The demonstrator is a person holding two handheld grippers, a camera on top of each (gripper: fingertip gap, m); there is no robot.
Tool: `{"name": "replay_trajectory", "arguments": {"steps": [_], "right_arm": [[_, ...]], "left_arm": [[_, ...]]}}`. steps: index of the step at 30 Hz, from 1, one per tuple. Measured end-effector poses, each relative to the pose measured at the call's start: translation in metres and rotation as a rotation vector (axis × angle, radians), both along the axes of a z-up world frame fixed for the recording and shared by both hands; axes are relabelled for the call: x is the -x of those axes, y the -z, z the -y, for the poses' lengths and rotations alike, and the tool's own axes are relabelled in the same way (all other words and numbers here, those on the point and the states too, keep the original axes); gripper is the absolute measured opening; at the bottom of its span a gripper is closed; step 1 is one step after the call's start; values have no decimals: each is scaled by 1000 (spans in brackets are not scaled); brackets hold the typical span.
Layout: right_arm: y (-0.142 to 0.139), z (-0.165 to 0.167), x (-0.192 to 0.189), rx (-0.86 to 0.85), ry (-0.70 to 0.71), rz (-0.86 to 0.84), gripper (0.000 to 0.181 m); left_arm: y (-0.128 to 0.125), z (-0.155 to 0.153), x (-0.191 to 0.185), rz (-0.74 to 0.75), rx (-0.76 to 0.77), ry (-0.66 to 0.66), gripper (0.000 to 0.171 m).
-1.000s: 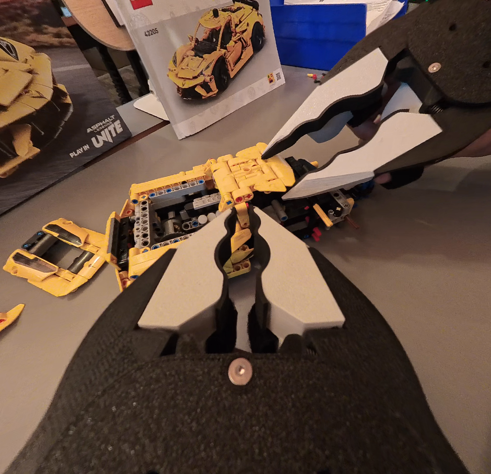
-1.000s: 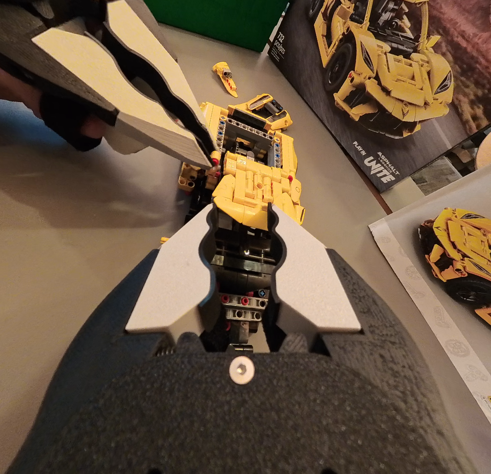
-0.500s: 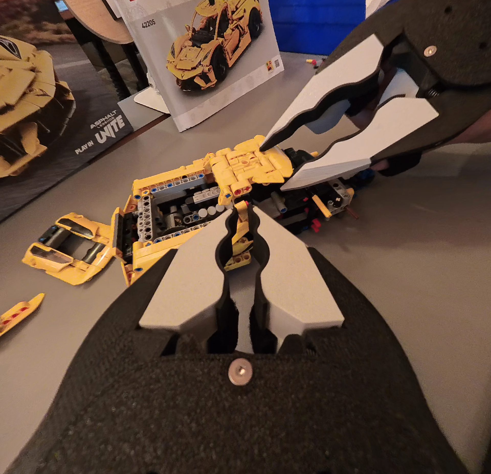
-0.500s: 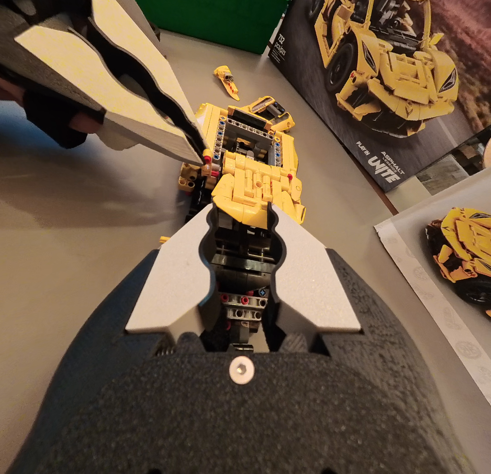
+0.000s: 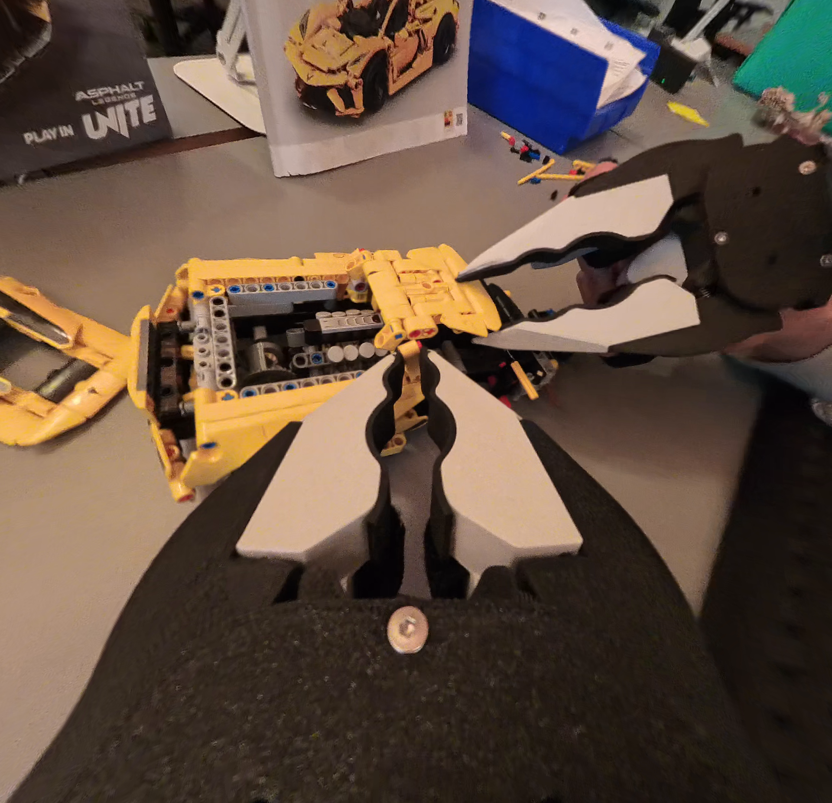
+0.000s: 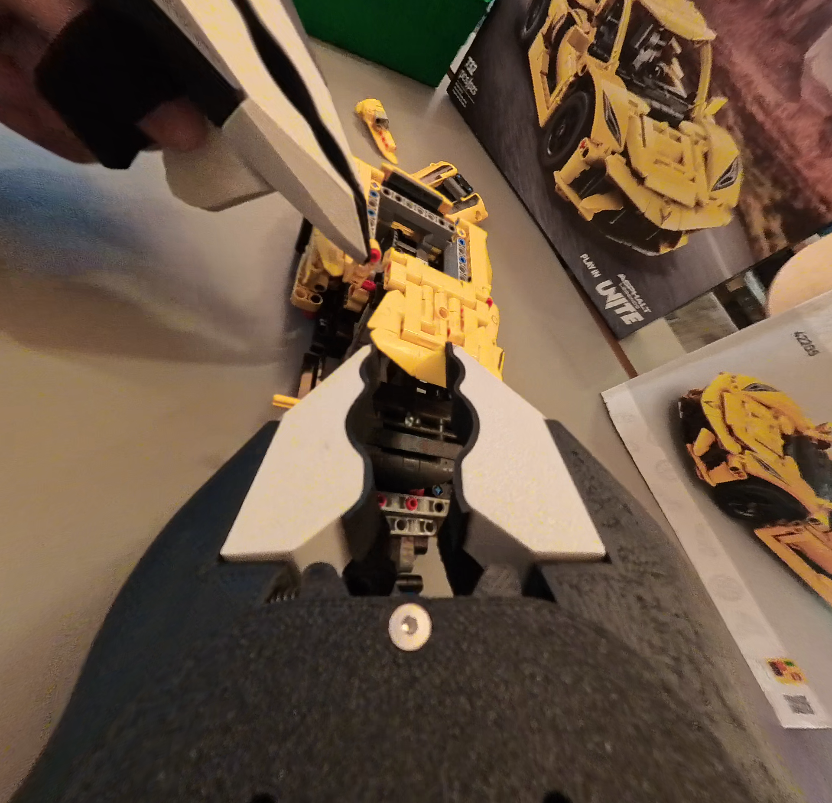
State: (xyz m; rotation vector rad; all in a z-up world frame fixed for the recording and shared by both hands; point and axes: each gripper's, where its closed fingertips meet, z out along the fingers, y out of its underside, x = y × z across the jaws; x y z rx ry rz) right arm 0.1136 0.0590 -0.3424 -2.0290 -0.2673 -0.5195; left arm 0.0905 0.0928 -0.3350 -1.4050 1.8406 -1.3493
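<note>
Two hand-held tools work a half-built yellow brick car (image 5: 270, 313) at mid-tabletop (image 5: 90, 533)

The left tool (image 5: 412, 362) is clamped on a thin yellow strut (image 5: 407, 398) at the car's near side. The right tool (image 6: 409, 353) straddles the yellow roof panel (image 6: 432, 313), jaws part-spread; whether it grips cannot be told.

The left tool (image 5: 410, 353) and right tool (image 6: 409, 351) have drawn nearer the model car (image 5: 279, 331); grips unchanged.
</note>
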Motion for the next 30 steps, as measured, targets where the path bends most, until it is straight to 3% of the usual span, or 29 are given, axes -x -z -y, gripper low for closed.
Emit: {"name": "replay_trajectory", "arguments": {"steps": [4, 7, 10, 12, 17, 21, 23, 26, 28, 30], "right_arm": [[1, 1, -4, -29, 5, -71, 29], [1, 1, -3, -13, 4, -57, 29], [1, 1, -3, -11, 20, -54, 28], [1, 3, -10, -7, 47, -35, 27], [0, 7, -15, -27, 57, -73, 27], [-1, 9, -15, -44, 47, -120, 27], [-1, 10, -15, -54, 46, -143, 28], [-1, 9, -15, -63, 44, -156, 29], [-2, 9, -14, -57, 46, -149, 29], [-2, 9, -14, -53, 48, -145, 29]], "left_arm": [[5, 7, 1, -7, -521, 61, 5], [9, 8, 9, 12, -662, 31, 5], [13, 13, 19, 32, -586, -15, 0], [9, 34, 30, 63, -447, 11, 0], [9, 26, 33, 87, -426, -89, 0], [17, 22, 30, 38, -398, -83, 0], [21, 30, 39, -6, -349, -13, 4], [23, 59, 71, -77, -243, 196, 27], [8, 86, 97, -25, -124, 348, 31], [4, 97, 107, 14, -128, 404, 31]]}}
